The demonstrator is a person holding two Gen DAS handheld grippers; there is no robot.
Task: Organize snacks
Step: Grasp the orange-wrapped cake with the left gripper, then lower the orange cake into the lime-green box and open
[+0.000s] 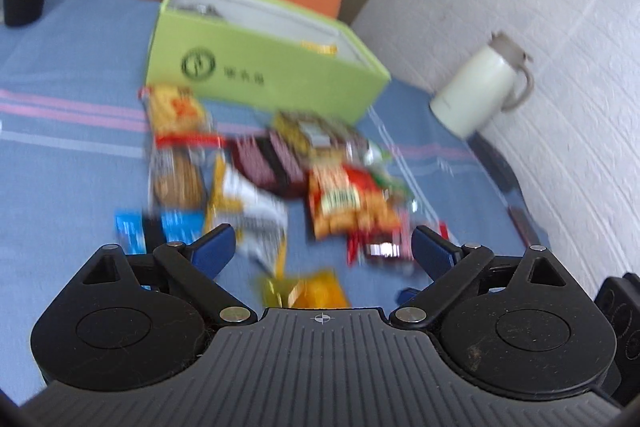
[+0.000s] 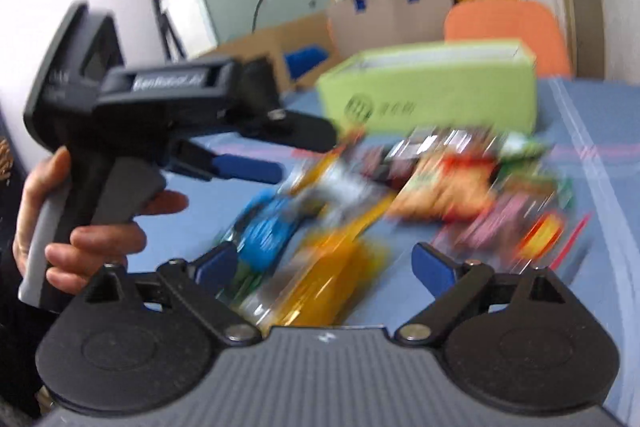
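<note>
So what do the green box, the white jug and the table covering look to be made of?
Green box: likely matte cardboard, with flat printed sides and a pale liner inside. White jug: smooth, faintly glossy body, plastic or coated metal; blur leaves it open. Table covering: woven cloth, blue with pink and white stripes.

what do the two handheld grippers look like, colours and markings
Both the left gripper and right gripper are black, with ribbed grey bodies, round black side discs, silver pivot pins and blue-padded jaws. A small crosshair mark sits at each body's front edge. From the right wrist view, the left one shows a grey pistol handle and white lettering, too blurred to read.
</note>
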